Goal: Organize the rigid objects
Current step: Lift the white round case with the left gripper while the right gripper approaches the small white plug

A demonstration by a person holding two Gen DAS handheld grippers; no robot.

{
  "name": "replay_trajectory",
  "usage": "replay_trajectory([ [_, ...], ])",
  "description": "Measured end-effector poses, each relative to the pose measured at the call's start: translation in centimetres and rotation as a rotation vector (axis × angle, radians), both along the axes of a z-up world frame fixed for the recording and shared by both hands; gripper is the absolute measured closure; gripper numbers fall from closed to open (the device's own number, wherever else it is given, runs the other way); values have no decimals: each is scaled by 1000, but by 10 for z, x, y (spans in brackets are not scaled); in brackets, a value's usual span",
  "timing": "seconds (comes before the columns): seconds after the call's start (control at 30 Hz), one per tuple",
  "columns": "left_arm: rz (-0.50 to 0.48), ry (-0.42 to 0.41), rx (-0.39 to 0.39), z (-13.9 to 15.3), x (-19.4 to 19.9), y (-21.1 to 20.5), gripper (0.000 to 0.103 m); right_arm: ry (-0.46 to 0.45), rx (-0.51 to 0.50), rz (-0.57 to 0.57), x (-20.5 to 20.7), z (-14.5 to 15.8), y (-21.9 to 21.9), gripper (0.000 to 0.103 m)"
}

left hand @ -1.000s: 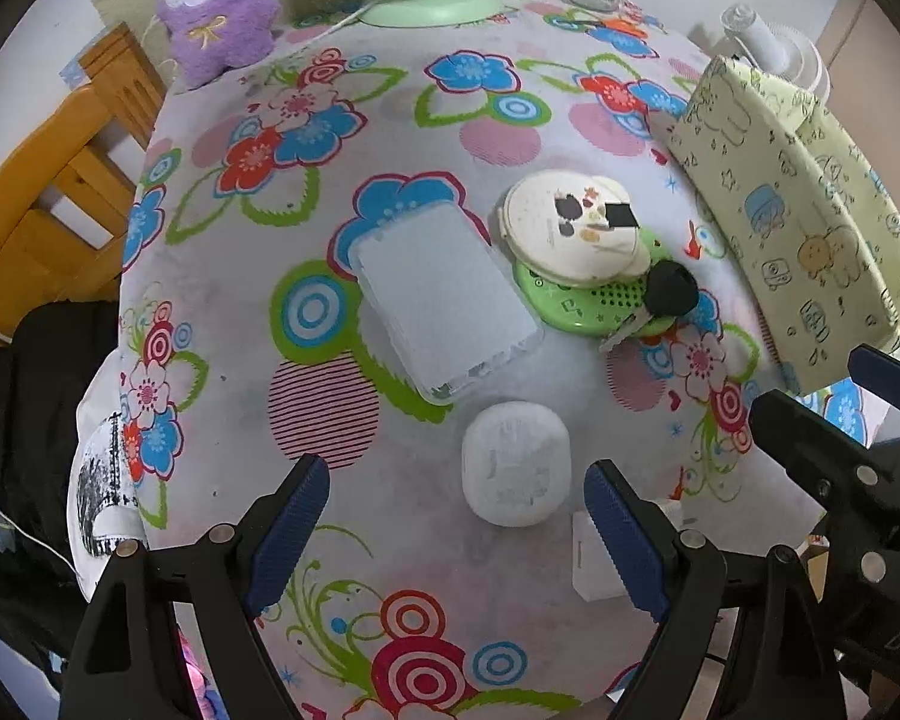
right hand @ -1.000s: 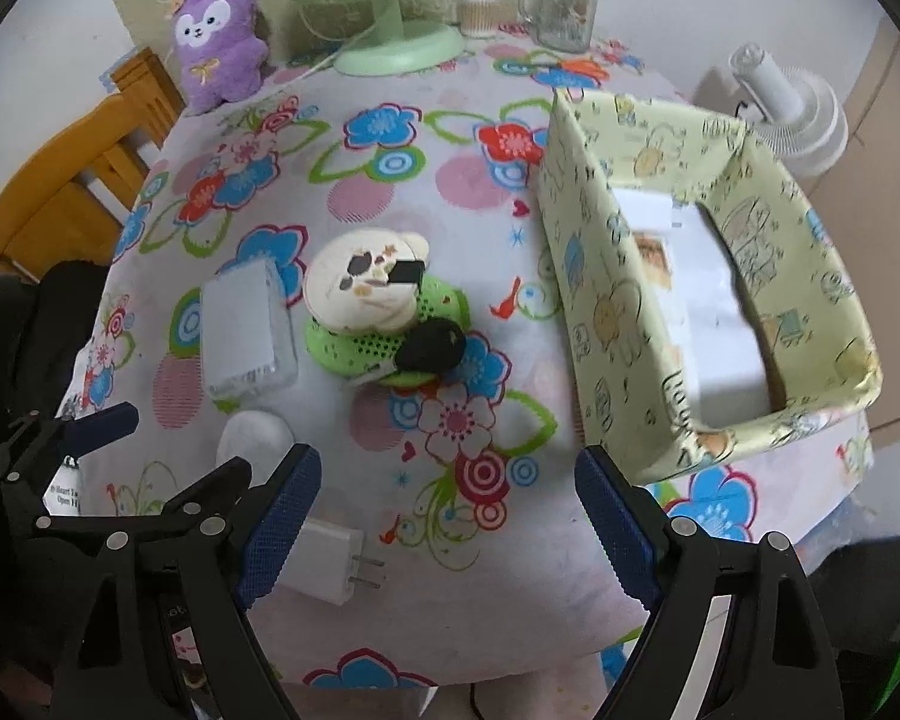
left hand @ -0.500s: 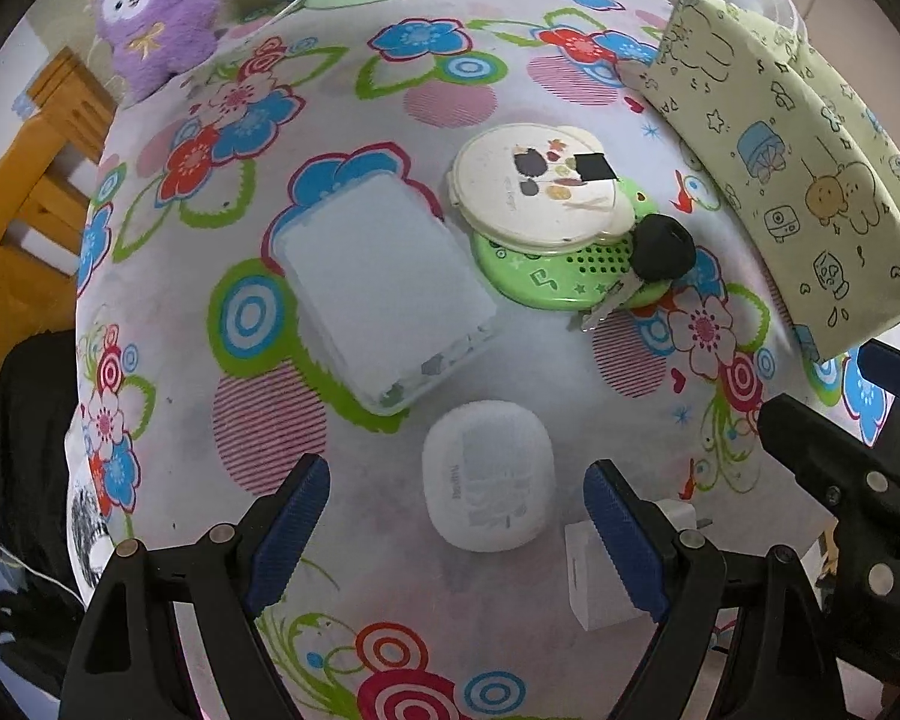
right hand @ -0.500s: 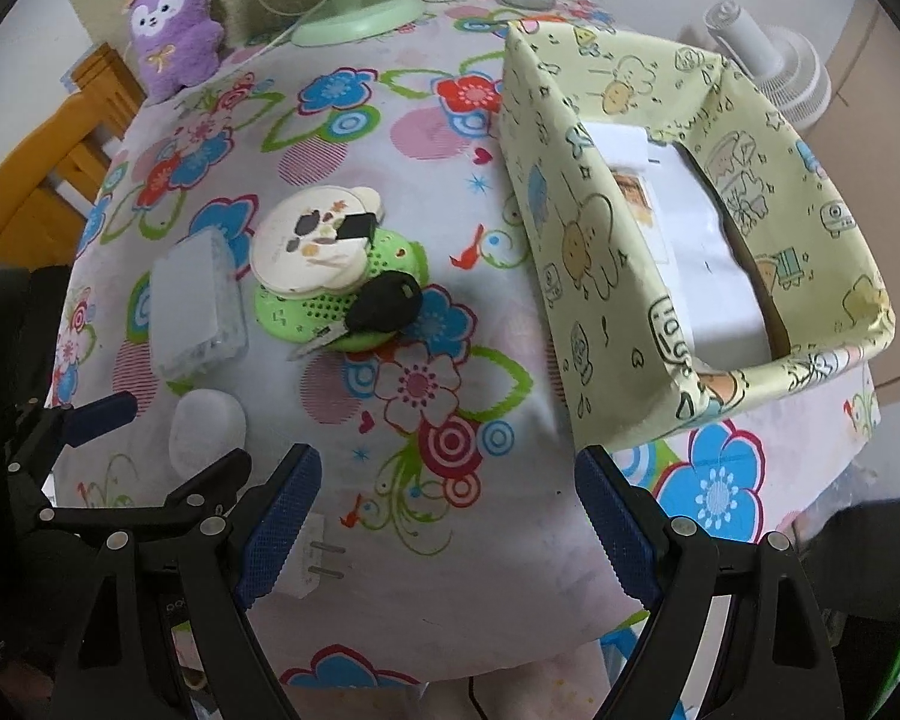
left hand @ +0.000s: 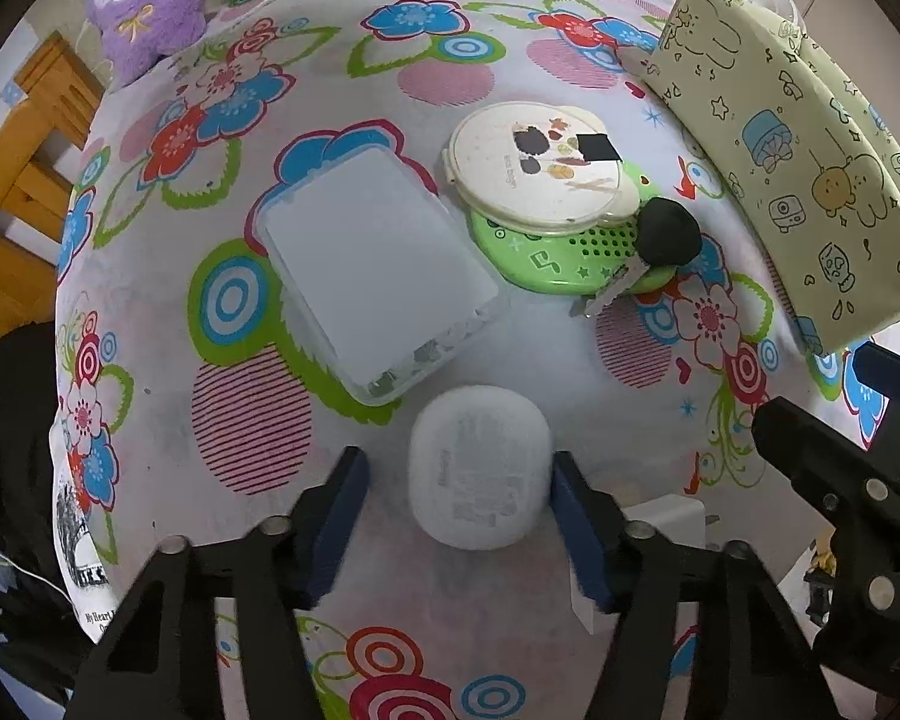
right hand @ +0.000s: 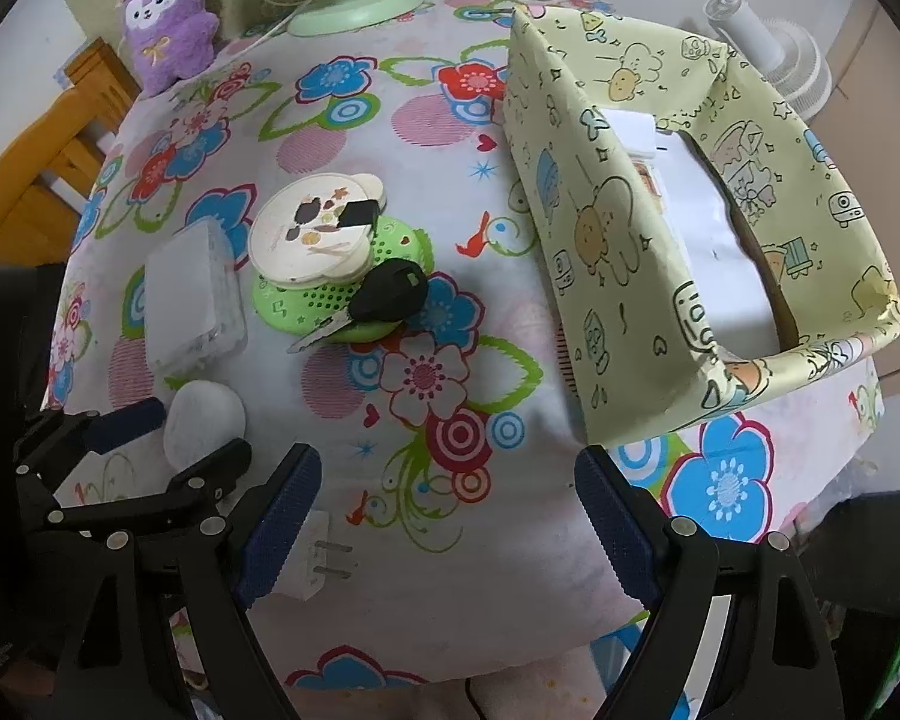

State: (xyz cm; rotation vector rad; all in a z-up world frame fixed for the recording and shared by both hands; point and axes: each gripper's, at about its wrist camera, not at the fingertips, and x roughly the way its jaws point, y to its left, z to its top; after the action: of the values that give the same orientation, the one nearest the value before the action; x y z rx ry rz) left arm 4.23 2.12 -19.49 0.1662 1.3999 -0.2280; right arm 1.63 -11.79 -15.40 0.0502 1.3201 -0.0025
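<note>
Left tool (left hand: 453, 516) jaws have just narrowed around the white case (left hand: 479, 468), not yet clamped; right tool (right hand: 447, 525) apart, empty.

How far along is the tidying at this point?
Done: one white packet lies in the yellow box. In hand: the left tongs have just been closing around the white case, not yet gripping. Left: clear box, round tin, green disc, key and plug, all outside it.
</note>
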Motion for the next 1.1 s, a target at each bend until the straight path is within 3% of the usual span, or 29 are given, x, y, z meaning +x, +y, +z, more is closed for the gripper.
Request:
replay_trajectory([
  [0.07,7,-3,-5,1,-2,0,54,0,1,10,0,1,1,14],
  [0.23,71,-9,-35,4,-5,8,55,-9,9,58,2,3,3,14],
  [0.77,173,-154,34,59,-37,15,55,-98,80,187,-11,34,6,14],
  [1.1,67,-137,21,61,-54,34,55,-119,62,124,-36,40,33,14],
])
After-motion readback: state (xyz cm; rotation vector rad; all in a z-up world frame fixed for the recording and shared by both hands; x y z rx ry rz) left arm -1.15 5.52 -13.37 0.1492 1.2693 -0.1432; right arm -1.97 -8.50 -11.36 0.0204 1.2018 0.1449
